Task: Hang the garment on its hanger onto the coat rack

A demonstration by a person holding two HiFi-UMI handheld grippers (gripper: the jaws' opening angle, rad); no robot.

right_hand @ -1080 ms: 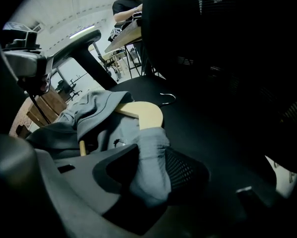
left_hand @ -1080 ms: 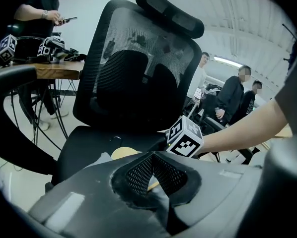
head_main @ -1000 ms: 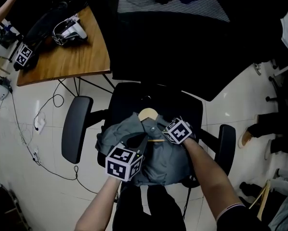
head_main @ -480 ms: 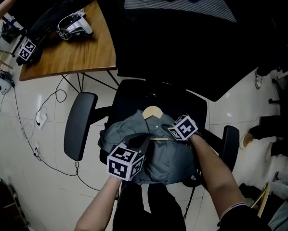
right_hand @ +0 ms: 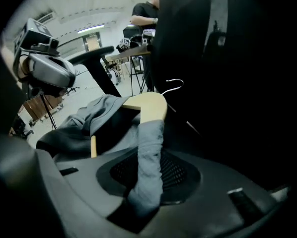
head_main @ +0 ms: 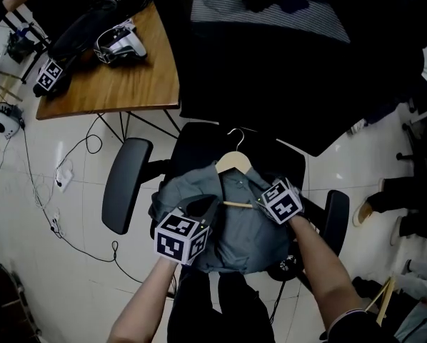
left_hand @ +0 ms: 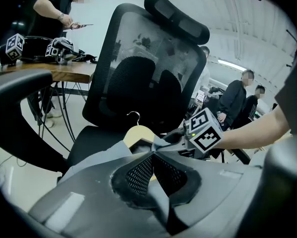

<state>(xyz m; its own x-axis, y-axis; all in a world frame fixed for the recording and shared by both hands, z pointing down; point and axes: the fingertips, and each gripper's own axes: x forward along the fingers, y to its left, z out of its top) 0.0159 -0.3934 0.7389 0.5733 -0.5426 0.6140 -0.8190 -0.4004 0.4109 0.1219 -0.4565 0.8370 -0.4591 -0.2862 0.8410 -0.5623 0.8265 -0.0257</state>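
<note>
A grey garment point(head_main: 245, 227) lies bunched on a black office chair's seat point(head_main: 199, 145), draped over a wooden hanger point(head_main: 233, 161). The hanger's metal hook point(head_main: 236, 133) points toward the chair back. My left gripper point(head_main: 212, 206) is at the garment's left collar side, and in the left gripper view it point(left_hand: 152, 152) is shut on a fold of grey cloth. My right gripper point(head_main: 260, 200) is at the right shoulder. Its jaws are closing, and in the right gripper view a strip of the garment point(right_hand: 149, 148) runs between them over the hanger point(right_hand: 151, 105).
The chair's armrests point(head_main: 124, 184) point(head_main: 335, 216) flank the seat, and its tall mesh back point(left_hand: 143, 73) rises behind. A wooden table point(head_main: 128, 84) with a headset and a marker cube stands at upper left. Cables point(head_main: 63, 191) trail over the white floor. People stand and sit beyond.
The hanger's top has come up a little, and its metal hook now shows against the seat. Both grippers stay at the garment, the right one shifted slightly right.
</note>
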